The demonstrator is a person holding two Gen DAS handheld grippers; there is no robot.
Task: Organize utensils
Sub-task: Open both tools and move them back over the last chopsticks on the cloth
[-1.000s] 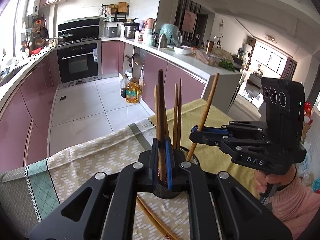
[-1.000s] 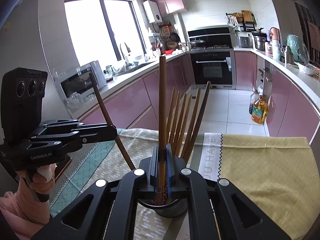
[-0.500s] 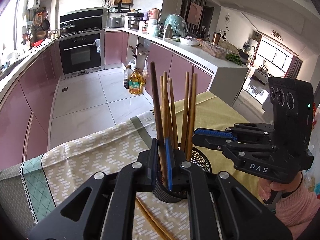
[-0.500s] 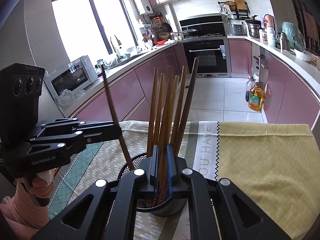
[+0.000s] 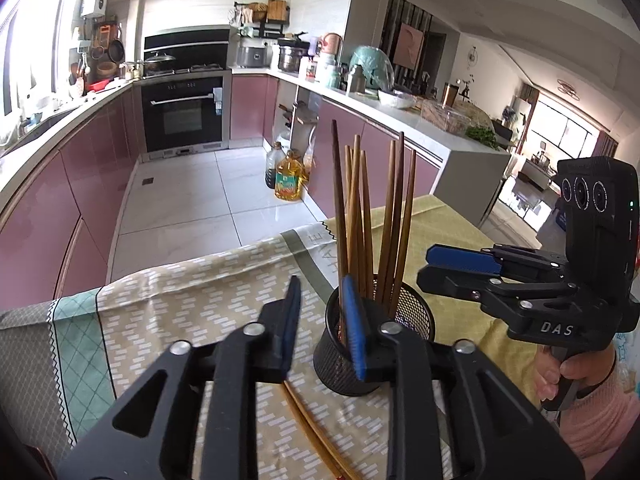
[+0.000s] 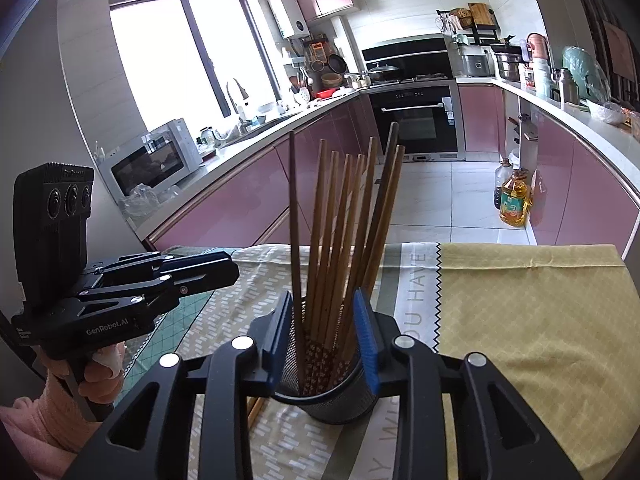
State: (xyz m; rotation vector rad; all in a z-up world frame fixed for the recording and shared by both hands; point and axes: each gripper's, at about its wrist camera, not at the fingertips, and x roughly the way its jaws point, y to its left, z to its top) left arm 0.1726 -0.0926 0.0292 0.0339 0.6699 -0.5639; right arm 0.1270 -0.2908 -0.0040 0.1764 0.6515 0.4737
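- standing upright in a black mesh holder point(image 5: 374, 350) on the patterned tablecloth point(image 5: 168, 300) is a bundle of wooden chopsticks point(image 5: 362, 216); their lower ends are hidden by the mesh wall.
- left gripper point(image 5: 322, 328) has its jaws spread wide and grips nothing; its right finger overlaps the holder's rim.
- right gripper point(image 6: 324, 336) is also spread wide, its fingers flanking the holder; contact is hard to judge.
- loose chopsticks point(image 5: 316, 436) lie on the cloth, partly hidden beneath the left gripper.
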